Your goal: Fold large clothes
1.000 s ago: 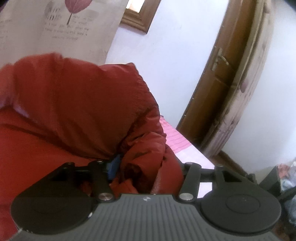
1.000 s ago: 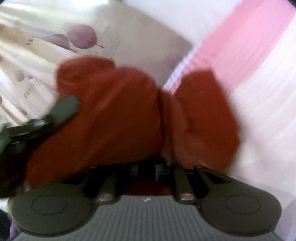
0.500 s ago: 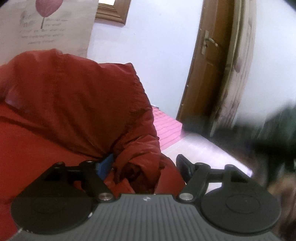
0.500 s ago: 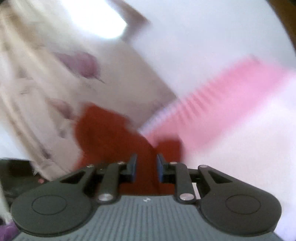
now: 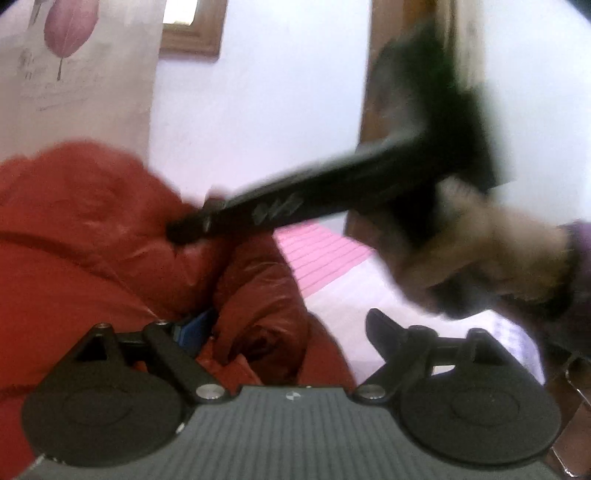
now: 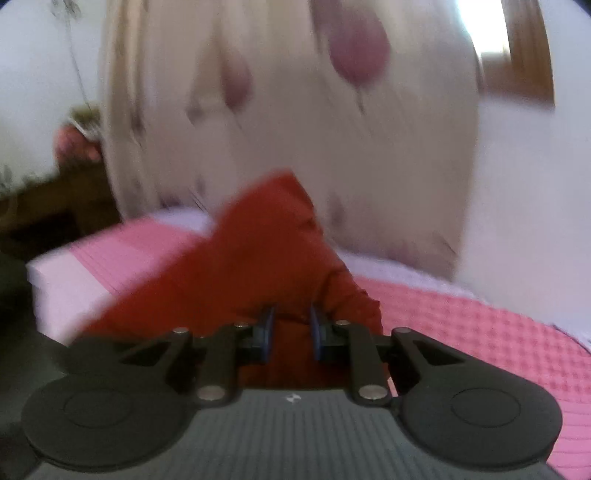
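Left tongs gape around the red jacket; blurred right tongs pinch it.

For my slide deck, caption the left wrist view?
Left gripper open around red jacket folds as the blurred right gripper reaches across.

A home bedroom: a bed with a pink waffle-textured cover fills the foreground. Behind the bed hangs a cream curtain printed with purple leaves, beside a wood-framed window. Past the bed's far corner stands a brown wooden door in a white wall.
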